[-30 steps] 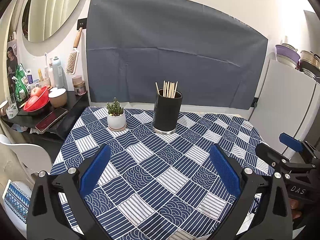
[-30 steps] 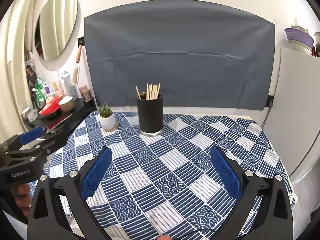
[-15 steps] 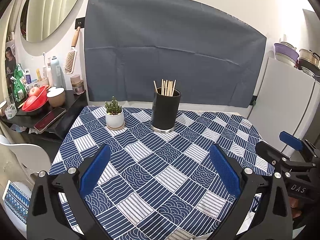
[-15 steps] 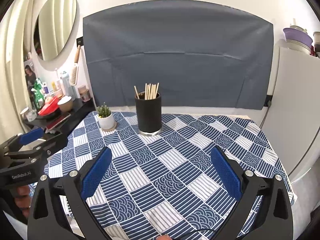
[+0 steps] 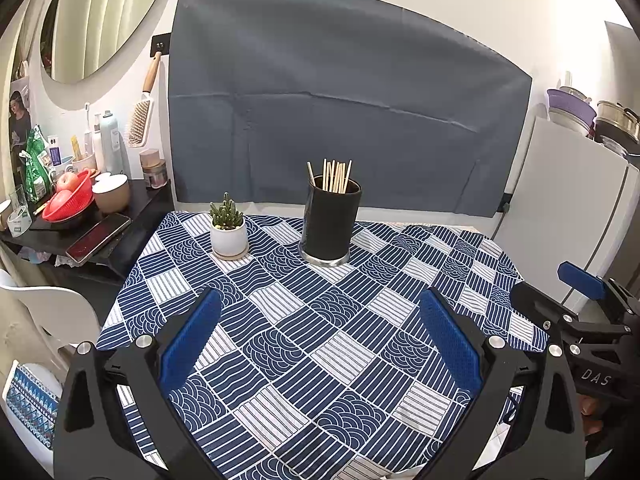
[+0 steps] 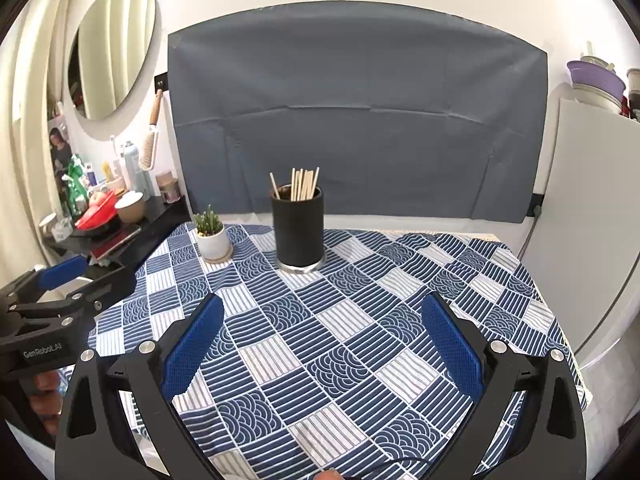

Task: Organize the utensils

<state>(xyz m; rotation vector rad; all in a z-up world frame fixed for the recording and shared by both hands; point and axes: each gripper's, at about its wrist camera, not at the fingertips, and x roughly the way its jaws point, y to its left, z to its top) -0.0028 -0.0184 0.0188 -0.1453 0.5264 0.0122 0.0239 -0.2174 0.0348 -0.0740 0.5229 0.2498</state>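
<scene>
A black cylindrical holder (image 5: pixel 330 222) stands upright at the far middle of the table, with several wooden chopsticks (image 5: pixel 336 176) standing in it. It also shows in the right wrist view (image 6: pixel 298 232) with the chopsticks (image 6: pixel 302 184). My left gripper (image 5: pixel 320 336) is open and empty, held over the near part of the table, well short of the holder. My right gripper (image 6: pixel 320 340) is open and empty, likewise over the near part. Each gripper shows at the edge of the other's view.
The table carries a blue-and-white patterned cloth (image 5: pixel 320 320). A small potted succulent (image 5: pixel 228 228) stands left of the holder. A cluttered black side shelf (image 5: pixel 80 224) is at the left, a white chair (image 5: pixel 44 312) below it. A white cabinet (image 5: pixel 560 208) stands at the right.
Both grippers have drawn back and risen slightly from the table; the holder looks a little farther away. Nothing on the table has moved.
</scene>
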